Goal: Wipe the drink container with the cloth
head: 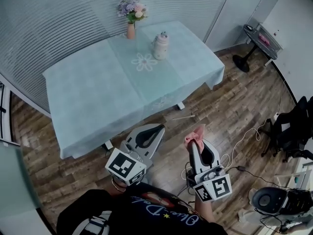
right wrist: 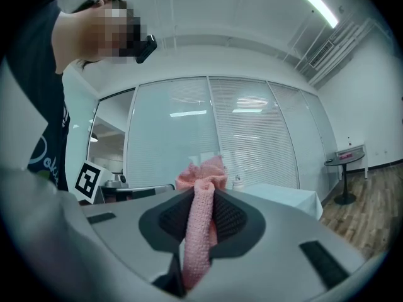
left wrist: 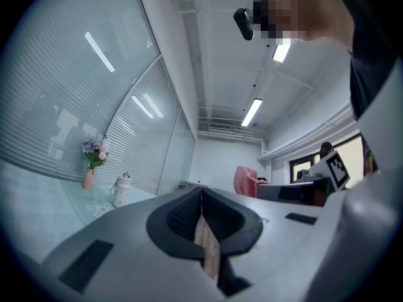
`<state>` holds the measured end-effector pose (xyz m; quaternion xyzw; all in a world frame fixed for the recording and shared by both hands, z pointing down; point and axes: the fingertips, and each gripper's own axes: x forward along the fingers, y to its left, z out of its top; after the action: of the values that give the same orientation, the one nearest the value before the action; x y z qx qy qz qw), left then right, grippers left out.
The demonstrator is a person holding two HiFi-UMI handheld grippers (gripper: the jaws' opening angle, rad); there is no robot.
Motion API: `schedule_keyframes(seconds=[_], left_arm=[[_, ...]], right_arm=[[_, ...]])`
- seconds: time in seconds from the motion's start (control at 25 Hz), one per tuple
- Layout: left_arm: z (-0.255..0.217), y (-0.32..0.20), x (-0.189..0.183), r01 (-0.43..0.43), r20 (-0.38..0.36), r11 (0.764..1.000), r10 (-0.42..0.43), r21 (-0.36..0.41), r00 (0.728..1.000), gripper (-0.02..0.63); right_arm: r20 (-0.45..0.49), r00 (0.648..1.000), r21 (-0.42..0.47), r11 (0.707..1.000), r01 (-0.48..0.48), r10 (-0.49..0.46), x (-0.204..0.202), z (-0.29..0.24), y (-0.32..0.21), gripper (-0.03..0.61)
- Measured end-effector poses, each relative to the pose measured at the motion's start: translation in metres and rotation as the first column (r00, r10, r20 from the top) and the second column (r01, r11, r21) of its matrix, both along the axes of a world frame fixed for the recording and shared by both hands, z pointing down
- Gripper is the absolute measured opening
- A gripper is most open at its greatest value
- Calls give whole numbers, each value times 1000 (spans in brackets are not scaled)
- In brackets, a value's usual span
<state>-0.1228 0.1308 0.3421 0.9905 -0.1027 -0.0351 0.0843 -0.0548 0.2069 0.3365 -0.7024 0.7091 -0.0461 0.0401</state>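
The room has a wood-plank floor (head: pixel 215 111), slatted glass walls and one table (head: pixel 98 92) under a pale blue tablecloth. The person stands on the floor, clear of the table's near edge.

Nearest are the two grippers, both held over the floor. The left gripper (head: pixel 152 130) has its jaws together with nothing between them. The right gripper (head: pixel 198 143) is clamped on the pink cloth (right wrist: pixel 200 225), which sticks up above the jaw tips as a bunched tuft.

Farther out, a flower-shaped doily (head: pixel 144 61) lies on the table. Beyond it the drink container (head: pixel 161 46) stands upright towards the far side, and a vase of flowers (head: pixel 130 18) stands near it at the far edge.

The container lies ahead and slightly left of the cloth, well apart from both grippers, with the table's near half between. The left gripper is more in line with it. Reaching it probably requires closing on the table first.
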Motion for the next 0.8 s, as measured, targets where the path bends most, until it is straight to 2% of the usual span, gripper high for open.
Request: schedule_keyframes(seconds=[0.36,0.6,0.8], left_arm=[[-6,-42,-16,19,-13,1000,-19,14,1000,5],[-3,-58,-16,41,-9,999,-41,14,999,5],[1,-77,-9,76,4,997,-76,15,997,5]], right_arm=[[-5,999,11,999,44,-44,-17,-4,-45,49],[6,998,15,998,58,-58,-9,-1,-64,49],[23,996,42,996,80,-81,14,0,-85,49]])
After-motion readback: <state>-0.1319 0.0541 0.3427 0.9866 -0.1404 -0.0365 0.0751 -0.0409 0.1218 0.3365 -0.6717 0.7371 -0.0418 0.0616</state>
